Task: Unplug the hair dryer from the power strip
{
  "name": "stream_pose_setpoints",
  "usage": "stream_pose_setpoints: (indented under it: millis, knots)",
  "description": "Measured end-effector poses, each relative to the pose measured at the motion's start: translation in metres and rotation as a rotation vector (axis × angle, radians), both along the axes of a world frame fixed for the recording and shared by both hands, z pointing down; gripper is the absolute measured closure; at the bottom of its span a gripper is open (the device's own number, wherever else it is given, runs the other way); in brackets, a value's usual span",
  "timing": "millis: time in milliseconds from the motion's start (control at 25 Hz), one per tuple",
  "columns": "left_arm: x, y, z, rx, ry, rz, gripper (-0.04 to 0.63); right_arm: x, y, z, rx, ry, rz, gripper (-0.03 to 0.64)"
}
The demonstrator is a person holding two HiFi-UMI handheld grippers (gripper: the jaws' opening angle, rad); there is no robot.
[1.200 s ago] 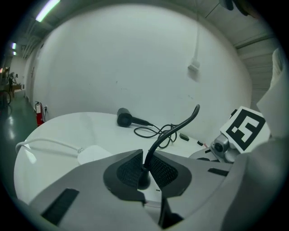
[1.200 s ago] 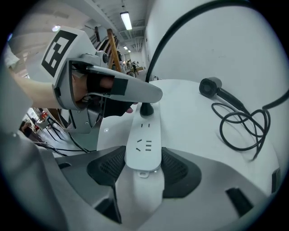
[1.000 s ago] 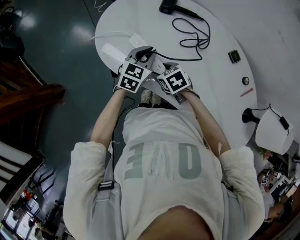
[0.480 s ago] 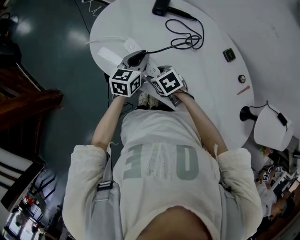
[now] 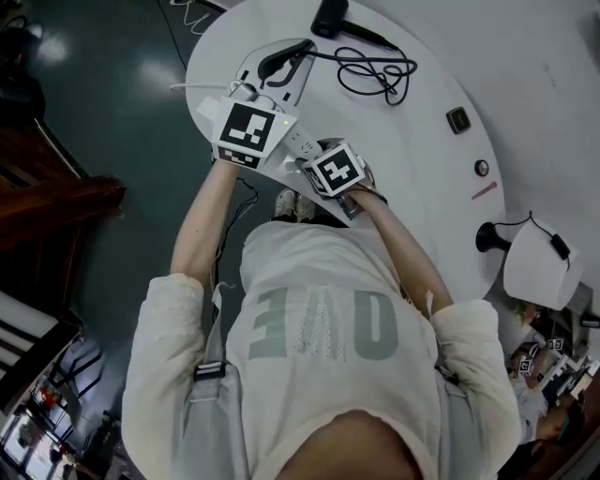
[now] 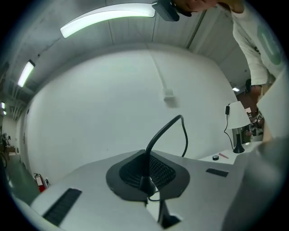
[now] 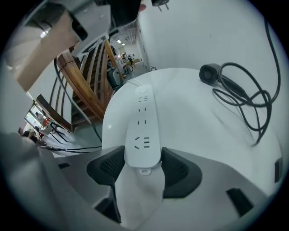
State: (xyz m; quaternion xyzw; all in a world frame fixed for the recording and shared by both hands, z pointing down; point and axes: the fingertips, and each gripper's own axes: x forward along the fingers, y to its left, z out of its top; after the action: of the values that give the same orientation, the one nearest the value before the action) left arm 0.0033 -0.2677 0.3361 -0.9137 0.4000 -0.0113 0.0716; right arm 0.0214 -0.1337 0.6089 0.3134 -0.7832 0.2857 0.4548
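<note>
The white power strip (image 7: 142,131) lies on the round white table (image 5: 422,187), near its edge. My right gripper (image 7: 143,169) is shut on the strip's near end, and its sockets stand empty. My left gripper (image 5: 281,61) is raised above the strip, pointing level, shut on the hair dryer's black plug (image 5: 289,53). In the left gripper view the cord (image 6: 165,131) rises from between the closed pads (image 6: 131,173). The plug's prongs (image 7: 159,3) show free in the air. The black hair dryer (image 5: 330,17) lies at the table's far side, its cord (image 5: 375,70) looped beside it.
A white stand on a black base (image 5: 539,262) sits at the table's right edge. A small black square (image 5: 457,119), a round knob (image 5: 481,168) and a red pen (image 5: 485,191) lie on the right half. Dark floor (image 5: 94,94) drops off left; wooden railings (image 7: 90,90) stand beyond.
My left gripper has risen off the power strip and carried the plug up and away from it, the cord trailing. My right gripper has stayed on the strip.
</note>
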Motion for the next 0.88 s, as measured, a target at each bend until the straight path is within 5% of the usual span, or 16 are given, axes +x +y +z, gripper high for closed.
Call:
stream_pose_setpoints:
  millis: [560,880]
  knots:
    - [0.000,0.003,0.009,-0.069,0.013,-0.018,0.578,-0.004,-0.002,0.000,-0.034,0.016,-0.025,0.356]
    - [0.006,-0.032,0.071,-0.371,0.034,-0.059,0.578,-0.006,-0.001,-0.003,-0.035,0.012,-0.030,0.356]
